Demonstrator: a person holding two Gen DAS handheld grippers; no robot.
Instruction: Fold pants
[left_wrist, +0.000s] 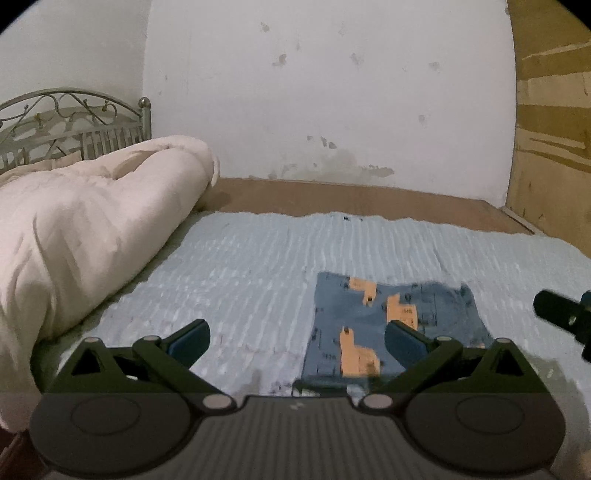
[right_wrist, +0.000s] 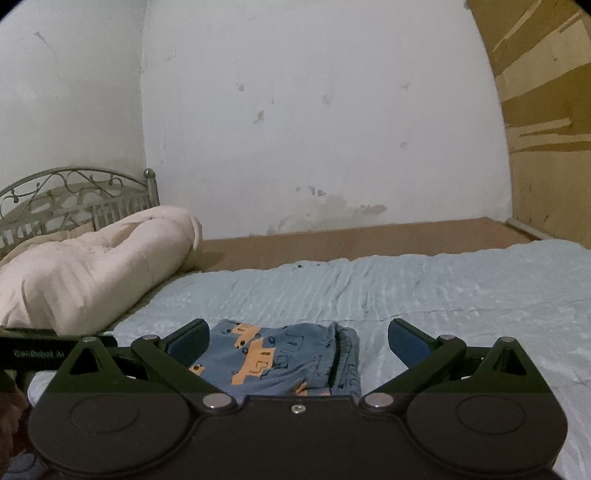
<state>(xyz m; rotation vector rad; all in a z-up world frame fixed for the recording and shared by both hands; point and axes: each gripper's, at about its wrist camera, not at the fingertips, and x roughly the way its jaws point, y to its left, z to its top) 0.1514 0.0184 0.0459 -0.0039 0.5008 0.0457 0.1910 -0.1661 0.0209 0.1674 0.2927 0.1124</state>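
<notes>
The pants (right_wrist: 280, 358) are seen as a compact folded packet on the light blue bedsheet (right_wrist: 443, 295), near the front edge. The left gripper (left_wrist: 297, 341) and the right gripper (right_wrist: 299, 341) are both held wide apart and nothing is gripped. If the fold is judged finished, the edges should only be pressed flat, gently, so that the layers are not shifted.

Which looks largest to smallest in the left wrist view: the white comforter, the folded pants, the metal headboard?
1. White comforter, by far the largest.
2. Folded pants.
3. Metal headboard.
The last two look close; the headboard is farther and partly hidden, so that order is unsure.
</notes>
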